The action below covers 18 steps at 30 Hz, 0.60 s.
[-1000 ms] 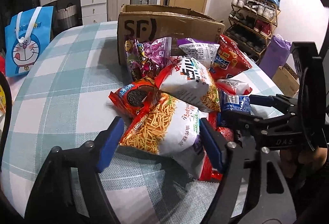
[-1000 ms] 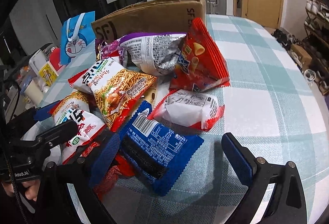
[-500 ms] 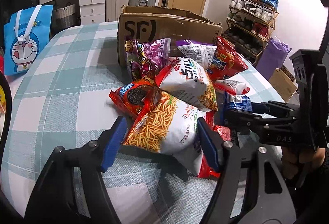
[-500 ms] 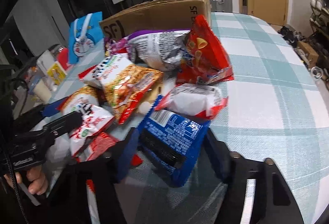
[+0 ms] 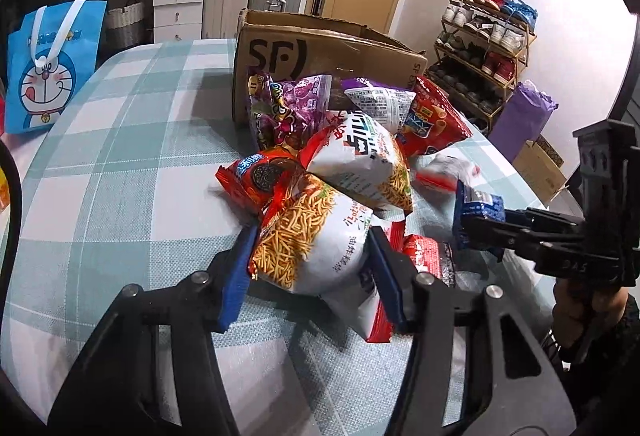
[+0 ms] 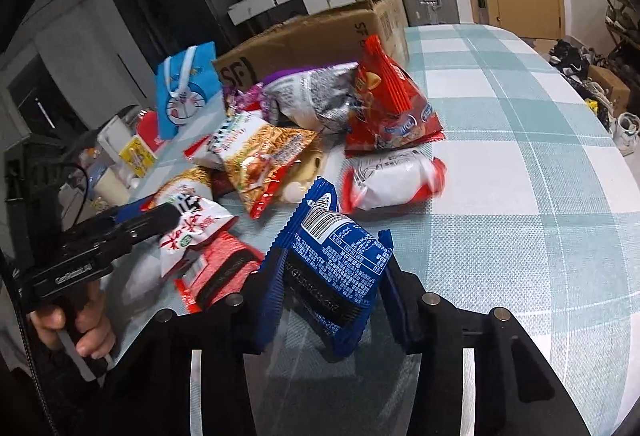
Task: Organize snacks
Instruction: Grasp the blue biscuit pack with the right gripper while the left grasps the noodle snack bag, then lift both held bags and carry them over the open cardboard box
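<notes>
A heap of snack bags lies on the checked tablecloth (image 5: 120, 164) in front of an SF cardboard box (image 5: 320, 52). My left gripper (image 5: 310, 268) is closing, and its blue pads press both sides of a white bag of fried noodle sticks (image 5: 316, 236) at the near edge of the heap. In the right wrist view, my right gripper (image 6: 332, 276) is closing on a blue foil packet (image 6: 340, 248). The packet stands tilted up between the pads and is creased. That packet (image 5: 478, 204) and the right gripper also show at the right of the left wrist view.
The heap holds a second noodle bag (image 5: 360, 164), a red cookie packet (image 5: 256, 176), a purple candy bag (image 5: 288, 104), a red chips bag (image 6: 384, 108) and a white-and-red packet (image 6: 392, 176). A blue cartoon bag (image 5: 52, 64) stands far left. Shoe rack (image 5: 484, 36) at the right.
Both grippers have narrowed from wide apart onto their packets. The blue packet, flat on the cloth before, now stands tilted up between the right fingers. The left hand barely moved.
</notes>
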Each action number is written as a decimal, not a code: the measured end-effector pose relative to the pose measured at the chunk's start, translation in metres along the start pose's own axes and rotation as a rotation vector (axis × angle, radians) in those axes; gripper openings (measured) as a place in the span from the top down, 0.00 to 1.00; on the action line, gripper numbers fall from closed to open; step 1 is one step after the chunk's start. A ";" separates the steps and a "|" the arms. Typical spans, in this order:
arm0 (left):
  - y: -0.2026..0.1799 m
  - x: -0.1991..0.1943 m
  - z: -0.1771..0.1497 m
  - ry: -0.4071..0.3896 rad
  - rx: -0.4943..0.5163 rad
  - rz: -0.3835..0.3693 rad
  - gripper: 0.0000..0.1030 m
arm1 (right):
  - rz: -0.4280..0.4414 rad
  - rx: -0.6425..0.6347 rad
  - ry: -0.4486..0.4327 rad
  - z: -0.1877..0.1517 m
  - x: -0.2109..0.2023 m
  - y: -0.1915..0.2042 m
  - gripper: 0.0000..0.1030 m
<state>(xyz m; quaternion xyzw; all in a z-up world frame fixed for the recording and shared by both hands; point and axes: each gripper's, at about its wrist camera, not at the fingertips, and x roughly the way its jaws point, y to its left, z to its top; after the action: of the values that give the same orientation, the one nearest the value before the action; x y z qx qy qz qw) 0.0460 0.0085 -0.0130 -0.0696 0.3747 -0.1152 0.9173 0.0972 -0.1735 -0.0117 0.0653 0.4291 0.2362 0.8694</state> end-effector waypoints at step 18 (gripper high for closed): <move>-0.002 0.018 0.000 0.047 -0.029 -0.048 0.48 | 0.045 -0.063 -0.056 0.002 -0.019 0.019 0.56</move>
<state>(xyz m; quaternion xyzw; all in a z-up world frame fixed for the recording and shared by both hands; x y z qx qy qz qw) 0.0581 0.0017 -0.0249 -0.0890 0.3959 -0.1334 0.9042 0.0823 -0.1654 0.0092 0.0541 0.3952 0.2670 0.8773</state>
